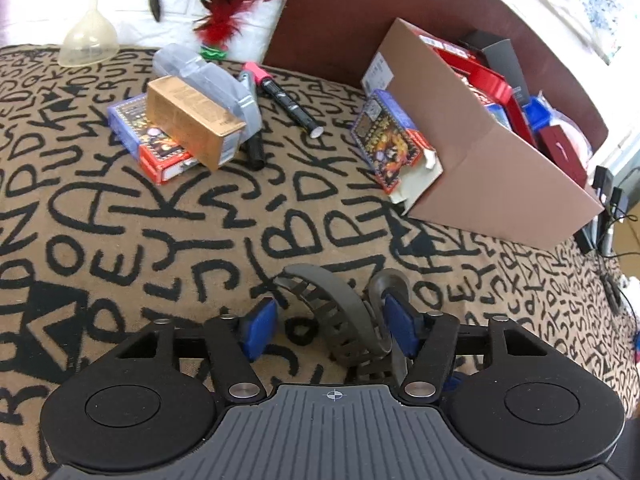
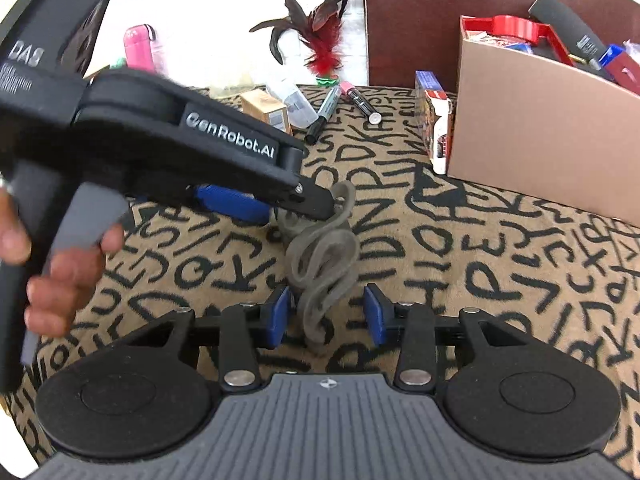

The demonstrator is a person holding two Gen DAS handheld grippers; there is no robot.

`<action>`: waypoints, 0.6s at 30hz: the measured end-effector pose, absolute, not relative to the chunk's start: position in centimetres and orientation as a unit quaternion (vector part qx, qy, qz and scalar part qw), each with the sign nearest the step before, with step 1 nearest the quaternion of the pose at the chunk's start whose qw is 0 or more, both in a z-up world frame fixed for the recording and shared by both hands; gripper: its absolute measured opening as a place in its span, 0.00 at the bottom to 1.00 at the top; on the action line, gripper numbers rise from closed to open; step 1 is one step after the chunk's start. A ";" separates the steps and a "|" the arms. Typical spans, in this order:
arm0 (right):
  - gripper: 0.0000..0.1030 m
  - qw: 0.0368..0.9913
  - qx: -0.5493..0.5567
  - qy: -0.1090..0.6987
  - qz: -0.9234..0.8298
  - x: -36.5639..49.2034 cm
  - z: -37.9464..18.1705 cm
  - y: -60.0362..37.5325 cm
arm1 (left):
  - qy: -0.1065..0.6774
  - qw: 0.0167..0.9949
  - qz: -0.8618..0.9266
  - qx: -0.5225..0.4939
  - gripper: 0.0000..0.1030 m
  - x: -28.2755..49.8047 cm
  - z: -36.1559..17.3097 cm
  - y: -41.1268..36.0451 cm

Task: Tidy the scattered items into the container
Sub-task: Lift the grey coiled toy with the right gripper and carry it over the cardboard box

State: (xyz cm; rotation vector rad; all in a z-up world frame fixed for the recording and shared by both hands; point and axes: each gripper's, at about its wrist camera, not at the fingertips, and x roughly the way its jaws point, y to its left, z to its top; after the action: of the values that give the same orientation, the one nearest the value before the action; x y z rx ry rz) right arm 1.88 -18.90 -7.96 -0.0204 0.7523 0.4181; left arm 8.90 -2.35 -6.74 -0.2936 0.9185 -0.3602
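A grey rubbery strap (image 1: 336, 312) lies coiled on the letter-patterned cloth (image 1: 160, 240). My left gripper (image 1: 330, 326) is open, its blue pads on either side of the strap, which rests against the right pad (image 1: 400, 326). In the right wrist view the strap (image 2: 324, 264) lies between my open right gripper (image 2: 326, 314) and the left gripper's body (image 2: 200, 148), which comes in from the left. The cardboard box (image 1: 480, 168) at the right holds several items; it also shows in the right wrist view (image 2: 536, 136).
Scattered at the back: a gold box (image 1: 192, 120) on a card pack (image 1: 152, 148), a clear case (image 1: 208, 80), a pink-capped marker (image 1: 284, 96), a funnel (image 1: 90, 36), a feather toy (image 1: 224, 12). Another card pack (image 1: 392, 144) leans on the box.
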 end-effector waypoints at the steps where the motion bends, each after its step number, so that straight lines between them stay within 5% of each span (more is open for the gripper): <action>1: 0.38 0.908 -0.004 0.366 0.206 2.1 -8.0 -18.9 | 0.440 0.867 -0.180 -0.148 0.41 8.8 -6.5 -2.3; 18: 0.35 0.957 0.004 0.248 0.149 0.7 1.2 -25.2 | 0.318 0.906 -0.268 -0.080 0.40 10.0 5.9 -12.3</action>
State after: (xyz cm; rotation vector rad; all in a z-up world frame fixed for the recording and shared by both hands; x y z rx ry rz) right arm 0.69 -25.21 1.19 0.0088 0.5039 0.3014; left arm 9.99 -12.28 5.92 -0.1646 0.6561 -0.5543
